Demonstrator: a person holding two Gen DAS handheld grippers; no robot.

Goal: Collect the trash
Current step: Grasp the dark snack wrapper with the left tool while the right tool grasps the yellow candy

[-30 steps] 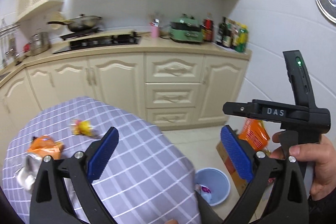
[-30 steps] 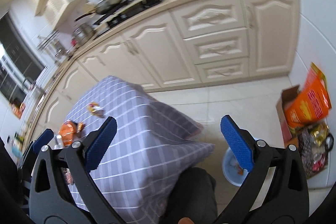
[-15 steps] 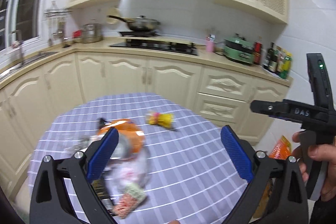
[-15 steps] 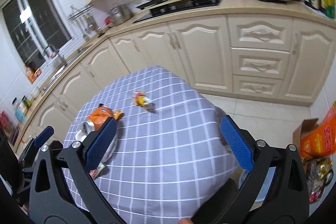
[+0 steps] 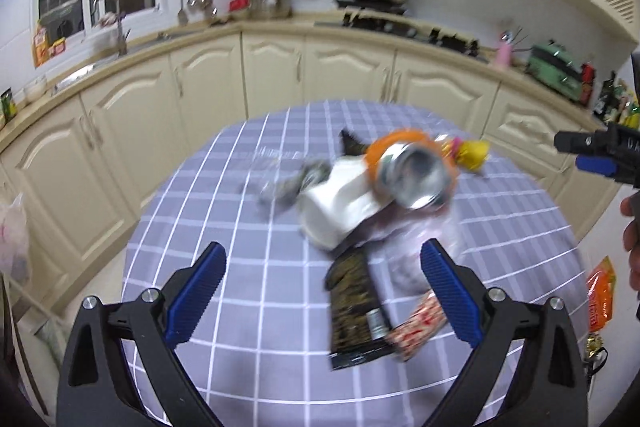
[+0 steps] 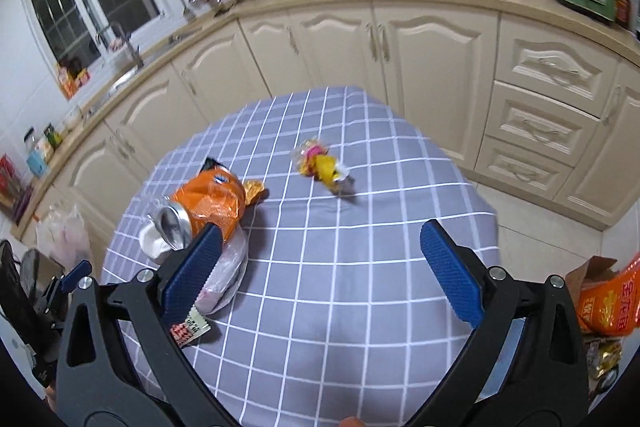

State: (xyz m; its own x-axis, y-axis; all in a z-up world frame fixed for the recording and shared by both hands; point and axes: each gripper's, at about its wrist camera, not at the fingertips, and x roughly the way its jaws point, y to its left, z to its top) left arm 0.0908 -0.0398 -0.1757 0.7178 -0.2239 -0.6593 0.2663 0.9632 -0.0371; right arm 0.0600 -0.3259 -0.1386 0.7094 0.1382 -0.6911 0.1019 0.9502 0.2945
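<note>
Lying just beyond open left tongs — trash pile — untouched.

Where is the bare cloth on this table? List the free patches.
Free: the near cloth in front of the yellow wrapper, and the right side toward the drawers. Crowded: the left, where can, orange bag, plastic bag and red packet pile together.

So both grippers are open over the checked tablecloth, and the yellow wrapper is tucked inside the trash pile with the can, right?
Not quite. In the right wrist view the yellow wrapper lies alone on the checked tablecloth, apart from the pile with the can. Both grippers are open.
</note>
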